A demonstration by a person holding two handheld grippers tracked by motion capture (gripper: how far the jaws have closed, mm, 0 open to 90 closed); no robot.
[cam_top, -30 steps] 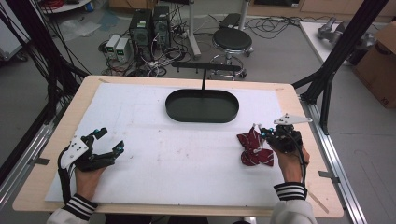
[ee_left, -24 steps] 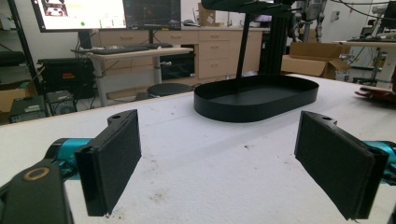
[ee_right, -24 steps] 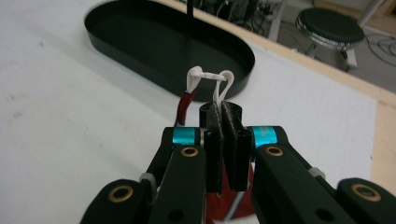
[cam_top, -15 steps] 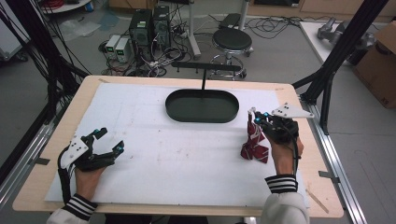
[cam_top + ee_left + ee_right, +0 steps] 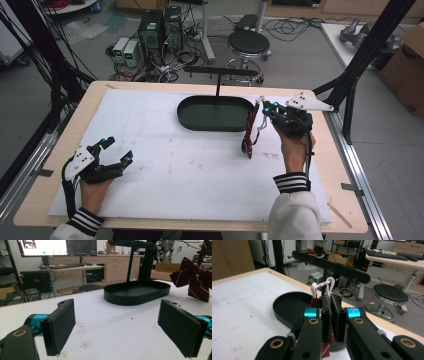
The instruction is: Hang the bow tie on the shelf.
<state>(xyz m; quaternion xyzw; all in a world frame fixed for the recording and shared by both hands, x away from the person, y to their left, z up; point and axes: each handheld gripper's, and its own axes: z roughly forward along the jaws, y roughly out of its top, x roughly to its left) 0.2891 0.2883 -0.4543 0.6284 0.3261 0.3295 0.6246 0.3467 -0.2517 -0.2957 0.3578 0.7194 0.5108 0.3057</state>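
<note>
Bow tie is held by its white loop in the clamped right gripper, likely for hanging on the stand. Left gripper is parked on the surface, jaws apart, empty.

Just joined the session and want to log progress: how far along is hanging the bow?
Done: the right gripper has the striped bow lifted off the table by its white loop. Left: getting it onto the stand's black crossbar. The left gripper rests open.

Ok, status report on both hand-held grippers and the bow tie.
Left hand-held gripper open, resting on table. Right hand-held gripper shut on bow tie, lifted beside the black tray. Nothing in the way.
</note>
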